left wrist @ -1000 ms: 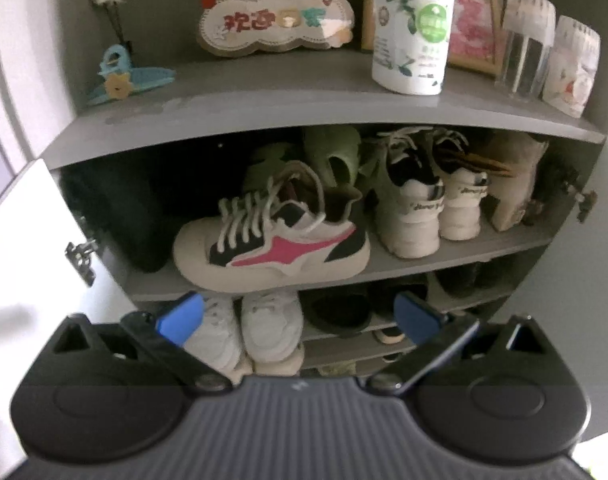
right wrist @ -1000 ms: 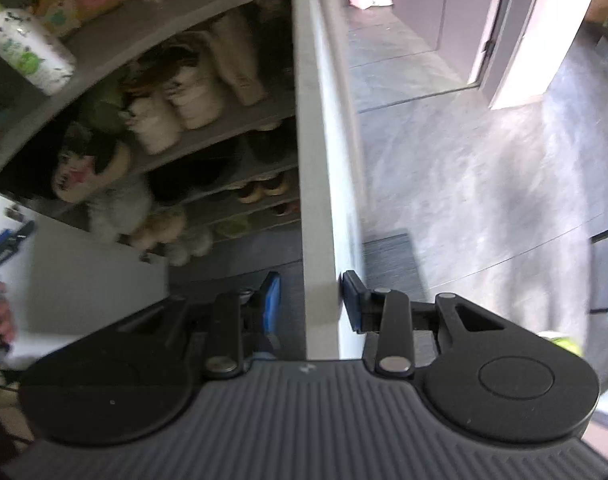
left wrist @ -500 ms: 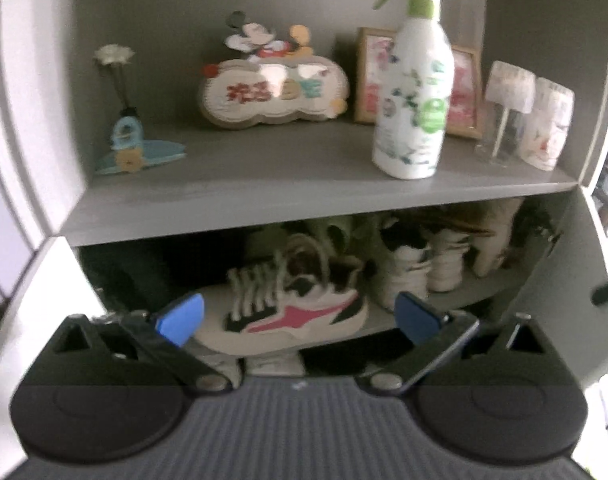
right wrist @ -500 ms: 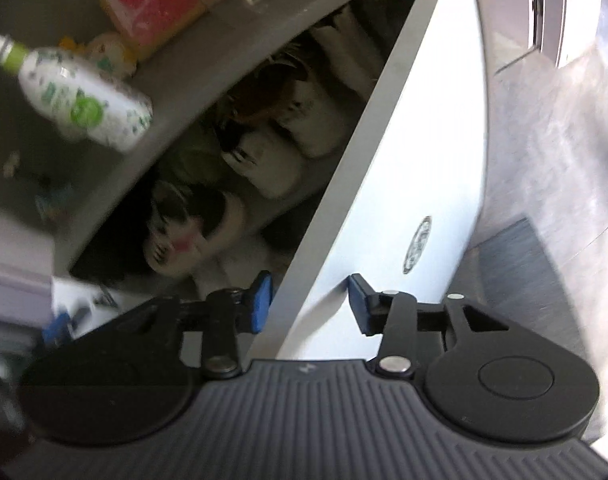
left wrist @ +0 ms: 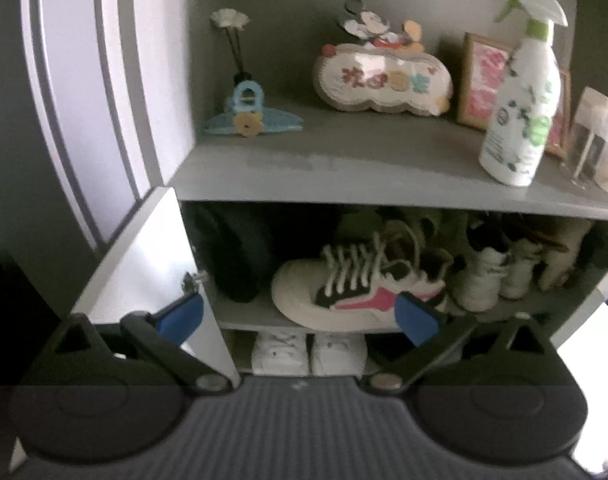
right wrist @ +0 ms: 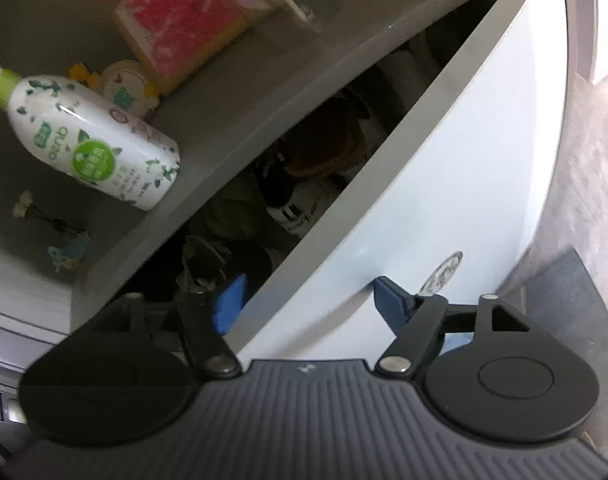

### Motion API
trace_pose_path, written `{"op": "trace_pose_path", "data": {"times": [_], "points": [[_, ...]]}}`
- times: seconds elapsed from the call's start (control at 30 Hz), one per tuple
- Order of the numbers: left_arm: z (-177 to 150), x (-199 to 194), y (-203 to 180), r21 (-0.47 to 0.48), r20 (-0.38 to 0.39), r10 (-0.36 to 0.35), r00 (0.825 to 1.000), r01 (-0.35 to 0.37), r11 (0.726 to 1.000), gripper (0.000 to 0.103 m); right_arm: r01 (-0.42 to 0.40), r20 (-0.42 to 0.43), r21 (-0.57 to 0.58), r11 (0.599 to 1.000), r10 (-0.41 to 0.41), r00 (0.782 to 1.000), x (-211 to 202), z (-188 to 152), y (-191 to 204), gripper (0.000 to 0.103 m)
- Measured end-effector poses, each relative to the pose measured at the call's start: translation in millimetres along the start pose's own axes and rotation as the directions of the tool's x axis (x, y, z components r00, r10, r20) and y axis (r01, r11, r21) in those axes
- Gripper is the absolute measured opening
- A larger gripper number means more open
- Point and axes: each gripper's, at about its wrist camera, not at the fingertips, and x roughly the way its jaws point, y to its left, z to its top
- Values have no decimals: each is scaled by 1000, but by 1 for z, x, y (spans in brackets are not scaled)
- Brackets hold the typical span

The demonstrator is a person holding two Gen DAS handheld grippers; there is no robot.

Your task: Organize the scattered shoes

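Note:
A cream sneaker with a pink and black side (left wrist: pixel 344 300) lies on the cabinet's upper shoe shelf (left wrist: pixel 247 318). White and beige shoes (left wrist: pixel 488 276) stand to its right, and a white pair (left wrist: pixel 308 350) sits on the shelf below. My left gripper (left wrist: pixel 299 316) is open and empty, held in front of the cabinet. My right gripper (right wrist: pixel 308 296) is open, its fingers astride the edge of the white right cabinet door (right wrist: pixel 444 208), which stands partly closed. Dark shoes (right wrist: pixel 304 176) show behind the door.
The top shelf (left wrist: pixel 364 168) holds a white spray bottle (left wrist: pixel 520 120), a Mickey plaque (left wrist: pixel 384 80), a pink framed picture (left wrist: pixel 484 84), a blue ornament (left wrist: pixel 247 116) and glasses (left wrist: pixel 592 140). The left door (left wrist: pixel 143 264) stands open. Grey floor (right wrist: pixel 592 168) lies on the right.
The right door has swung further toward closed, with my right gripper's fingers spreading wider around its edge. My left gripper has drawn back and shifted left, so the cabinet sits further right in view.

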Motion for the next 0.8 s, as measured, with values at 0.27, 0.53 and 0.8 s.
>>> {"op": "trace_pose_path", "data": {"times": [0.27, 0.53, 0.8], "points": [[28, 13, -7, 25, 9, -22, 1000, 22, 999, 103, -209, 150, 86, 974, 195, 969, 17, -6, -28, 87], [42, 23, -28, 103, 7, -33, 999, 32, 994, 103, -286, 216, 146, 947, 251, 943, 39, -1, -41, 88], [50, 18, -49, 139, 11, -65, 998, 63, 988, 103, -324, 226, 153, 933, 286, 931, 58, 15, -41, 88]]}}
